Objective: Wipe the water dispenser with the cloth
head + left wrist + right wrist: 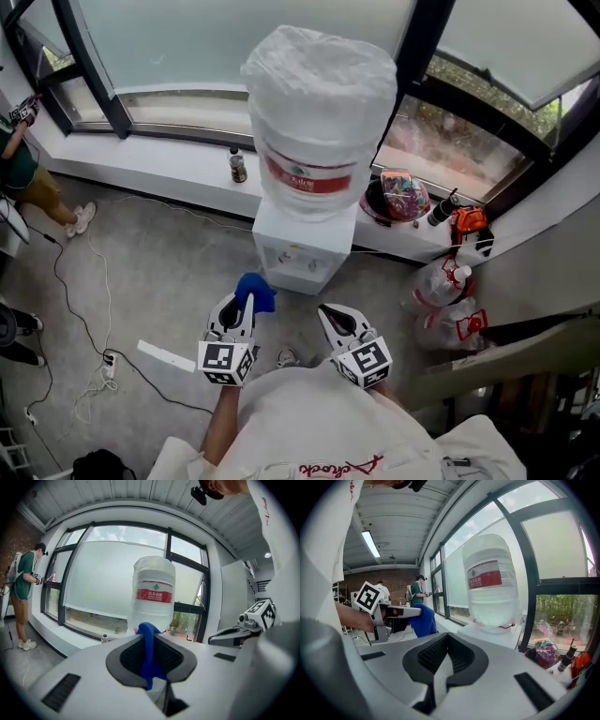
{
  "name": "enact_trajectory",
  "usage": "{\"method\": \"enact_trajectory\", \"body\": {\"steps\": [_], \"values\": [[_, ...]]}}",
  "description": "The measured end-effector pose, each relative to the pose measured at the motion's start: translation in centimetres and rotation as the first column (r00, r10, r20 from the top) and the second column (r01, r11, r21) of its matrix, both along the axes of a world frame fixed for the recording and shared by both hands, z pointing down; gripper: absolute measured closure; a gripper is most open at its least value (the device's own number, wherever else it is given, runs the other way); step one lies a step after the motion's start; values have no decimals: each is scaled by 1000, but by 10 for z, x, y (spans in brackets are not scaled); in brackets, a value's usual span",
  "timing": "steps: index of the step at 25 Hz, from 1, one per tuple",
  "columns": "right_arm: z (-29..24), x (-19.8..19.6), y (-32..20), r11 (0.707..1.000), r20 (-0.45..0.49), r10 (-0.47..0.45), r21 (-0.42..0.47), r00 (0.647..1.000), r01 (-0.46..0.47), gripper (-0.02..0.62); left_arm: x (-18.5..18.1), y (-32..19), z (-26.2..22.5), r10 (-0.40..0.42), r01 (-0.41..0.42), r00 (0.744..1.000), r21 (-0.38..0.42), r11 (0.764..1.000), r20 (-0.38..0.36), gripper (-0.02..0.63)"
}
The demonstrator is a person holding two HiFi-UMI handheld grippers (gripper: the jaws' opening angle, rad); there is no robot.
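Two grippers; left gripper (pixel 246 302) is clamped on the cloth (pixel 256 290), aimed at the water dispenser (pixel 302 251) for wiping; right gripper (pixel 331 315) closed, empty, spare.

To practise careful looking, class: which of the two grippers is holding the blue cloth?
The left gripper: a blue cloth is pinched between its jaws, in front of the water dispenser. The right gripper has its jaws shut on nothing.
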State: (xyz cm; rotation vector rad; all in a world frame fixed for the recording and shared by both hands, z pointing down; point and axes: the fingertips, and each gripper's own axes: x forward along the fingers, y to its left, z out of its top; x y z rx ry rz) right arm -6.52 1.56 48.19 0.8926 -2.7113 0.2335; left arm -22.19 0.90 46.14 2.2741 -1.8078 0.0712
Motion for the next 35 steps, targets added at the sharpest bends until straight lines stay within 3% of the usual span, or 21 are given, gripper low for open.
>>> {"method": "enact_trajectory", "body": {"steps": [4,10,14,23,35], "values": [[7,4,-9,1000,-4,-6,-25,1000,6,581,1,-8,2,-25,25,1000,-3,1000,0,555],[-6,13,-32,998,1,-58,2,998,58,581,5,-25,-8,-96,96,995,5,995,5,555],[-15,27,-57,999,18,-42,26,999,42,581,8,-34,-5,-106,106,994,-8,994,17,555],[7,50,-71,998,-1,40,-38,999,-40,581,18,-47,24,-54,58,998,-92,994,45,555],[43,60,-38,992,-55,38,-117,998,-44,581,26,-37,68,-40,44,999,-152,987,30,555]]}}
